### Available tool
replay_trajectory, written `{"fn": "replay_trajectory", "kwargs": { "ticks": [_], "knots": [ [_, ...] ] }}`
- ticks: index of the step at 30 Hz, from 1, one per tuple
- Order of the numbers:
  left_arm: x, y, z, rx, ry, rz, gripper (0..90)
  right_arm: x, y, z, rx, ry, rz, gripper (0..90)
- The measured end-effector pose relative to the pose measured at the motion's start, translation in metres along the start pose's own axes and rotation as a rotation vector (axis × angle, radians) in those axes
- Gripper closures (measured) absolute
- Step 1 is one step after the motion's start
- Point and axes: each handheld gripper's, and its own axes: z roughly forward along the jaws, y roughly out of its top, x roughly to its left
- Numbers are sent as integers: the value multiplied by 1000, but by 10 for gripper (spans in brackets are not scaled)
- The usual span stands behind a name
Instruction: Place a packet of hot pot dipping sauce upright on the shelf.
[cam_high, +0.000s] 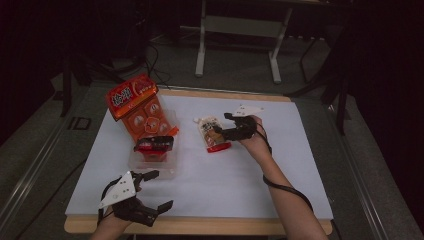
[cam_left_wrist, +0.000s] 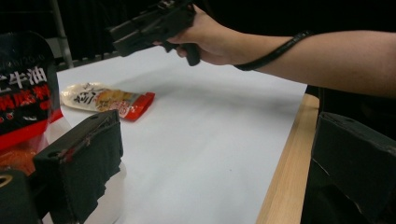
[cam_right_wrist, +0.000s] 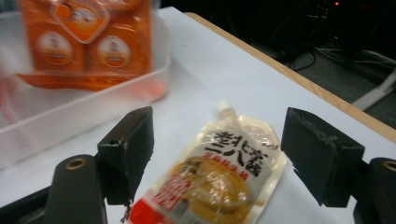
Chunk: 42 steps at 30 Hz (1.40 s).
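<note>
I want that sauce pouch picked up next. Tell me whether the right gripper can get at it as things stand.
Probably yes. The right gripper hangs over the sauce pouch with its jaws open on either side. The pouch lies flat and alone on the white sheet, apart from the clear tray.

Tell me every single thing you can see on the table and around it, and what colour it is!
White sheet covering the table: one, white, over the wooden tabletop.
Clear plastic tray: one, see-through, left part of the sheet.
Big orange snack packet: one, orange with a red top, standing tilted in the tray.
Small red and black packet: one, lying in the tray in front of the orange one.
Cream and red spouted sauce pouch: one, lying flat near the middle of the sheet.
Metal table frame: one, pale grey, on the floor behind.
Left tongs: black, open, near the front left edge, holding nothing.
Right tongs: black, open, jaws either side of the pouch.
</note>
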Motion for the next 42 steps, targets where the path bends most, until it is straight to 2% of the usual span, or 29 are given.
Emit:
{"fn": "replay_trajectory", "kwargs": {
  "ticks": [3, 7, 9, 11, 13, 14, 18, 22, 23, 28, 35, 38, 41, 42],
  "knots": [
    [1, -2, 1, 7, 1, -13, 26, -4, 0, 11, 15, -2, -9, 309],
    [-1, -3, 1, 3, -4, -8, 26, -13, -4, 26, 34, -5, 3, 353],
    [-1, -3, 1, -1, -4, -5, 26, -16, -6, 32, 47, -18, -5, 372],
    [-2, -4, 1, 0, -6, -4, 26, -20, -9, 39, 57, -4, 3, 383],
    [-2, -4, 0, 0, -6, -6, 26, -22, -10, 43, 71, -13, -8, 392],
    [-2, -4, -1, 3, -3, -2, 26, -24, -13, 50, 97, -17, -15, 399],
    [-1, -4, -4, -7, 2, -10, 26, -30, -16, 62, 128, -55, -4, 403],
    [-1, -5, -7, -10, 7, -17, 26, -33, -18, 70, 126, -107, 21, 451],
    [-1, -5, -8, -11, 7, -19, 26, -34, -18, 72, 127, -95, 36, 468],
    [0, -6, -10, -12, 12, -30, 26, -38, -19, 81, 130, -109, 53, 478],
    [0, -10, -8, 6, 11, -31, 26, -45, -22, 88, 178, -122, 33, 481],
    [0, -10, -8, 7, 9, -33, 26, -47, -24, 90, 188, -118, 44, 485],
    [0, -10, -8, 5, 10, -33, 26, -51, -28, 91, 197, -91, 81, 508],
    [0, -11, -9, 7, 13, -31, 26, -53, -28, 92, 204, -74, 106, 549]
  ]
}}
